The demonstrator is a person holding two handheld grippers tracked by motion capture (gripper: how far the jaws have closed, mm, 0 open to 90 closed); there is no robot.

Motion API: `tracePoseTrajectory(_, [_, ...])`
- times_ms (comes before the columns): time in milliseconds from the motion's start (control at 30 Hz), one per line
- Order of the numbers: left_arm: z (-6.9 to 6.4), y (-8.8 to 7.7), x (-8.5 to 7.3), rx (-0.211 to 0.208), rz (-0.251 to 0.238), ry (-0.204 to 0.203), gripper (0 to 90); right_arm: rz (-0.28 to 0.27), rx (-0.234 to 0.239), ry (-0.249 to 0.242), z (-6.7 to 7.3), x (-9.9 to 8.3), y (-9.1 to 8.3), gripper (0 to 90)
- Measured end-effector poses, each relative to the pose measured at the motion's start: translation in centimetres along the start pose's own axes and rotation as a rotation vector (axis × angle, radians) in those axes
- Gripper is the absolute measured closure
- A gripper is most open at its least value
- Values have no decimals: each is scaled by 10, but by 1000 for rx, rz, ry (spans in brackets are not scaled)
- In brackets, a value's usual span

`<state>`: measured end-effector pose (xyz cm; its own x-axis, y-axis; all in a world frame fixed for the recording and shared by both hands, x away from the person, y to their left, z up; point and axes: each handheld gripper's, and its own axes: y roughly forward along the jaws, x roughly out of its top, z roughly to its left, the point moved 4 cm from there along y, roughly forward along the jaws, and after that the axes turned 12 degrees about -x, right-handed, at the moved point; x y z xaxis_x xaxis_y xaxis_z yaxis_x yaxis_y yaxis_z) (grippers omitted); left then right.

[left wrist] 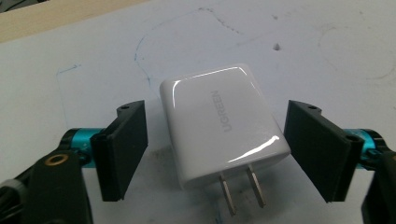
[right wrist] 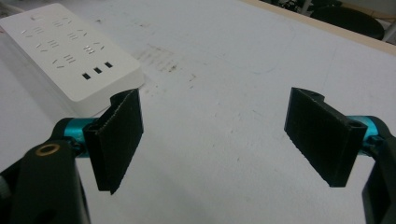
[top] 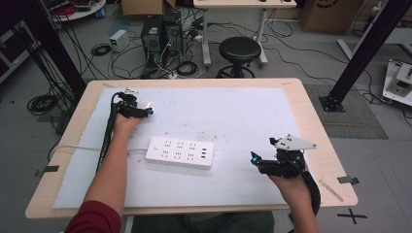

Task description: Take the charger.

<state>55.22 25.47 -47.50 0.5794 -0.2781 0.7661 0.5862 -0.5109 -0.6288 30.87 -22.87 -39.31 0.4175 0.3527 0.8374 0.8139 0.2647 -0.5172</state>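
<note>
Your table (top: 311, 116) is a light wooden top, and a big white mat (top: 243, 111) covers nearly all of it. The mat is scuffed and carries faint pen lines and small dark marks.

Near the middle of the mat, slightly toward your side, lies a white power strip (top: 180, 152). It lies flat with its sockets up, and 3 small dark slots sit in a row near its right end. Its white cord (top: 73, 148) runs left across the mat and off the table edge, passing under your left forearm. In the right gripper view the strip (right wrist: 65, 56) lies ahead and to the left of the jaws, close to the left one but not touching it.

Your right gripper (top: 265, 162) is at the near right of the mat, well apart from the strip, pointing left toward it. Its jaws stand wide apart with only bare mat between them (right wrist: 212, 140).

Your left gripper (top: 141, 110) is at the far left of the mat. Its jaws are spread open on either side of a small white charger (left wrist: 222, 123), with a clear gap at each side, so nothing is gripped. The charger lies flat on the mat, its 2 metal prongs (left wrist: 243, 190) pointing back toward the camera.
</note>
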Motion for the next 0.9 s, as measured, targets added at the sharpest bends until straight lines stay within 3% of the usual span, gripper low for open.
tracePoseTrajectory(300, [-1, 2, 0, 7, 7, 10, 338, 11, -7, 0, 1, -3, -1, 198])
tracePoseTrajectory(400, [-1, 2, -1, -1, 2, 2, 423, 11, -11, 5, 0, -3, -2, 198])
tracePoseTrajectory(667, [-3, 0, 1, 10, 20, 51, 425, 7, -5, 5, 1, -3, -2, 198])
tracePoseTrajectory(833, [-11, -15, 7, -28, 11, 75, 425, -4, 12, 13, -2, -3, 1, 198])
tracePoseTrajectory(900, [-20, -35, 14, -51, -38, 102, 425, -4, 23, 19, -2, -2, 3, 198])
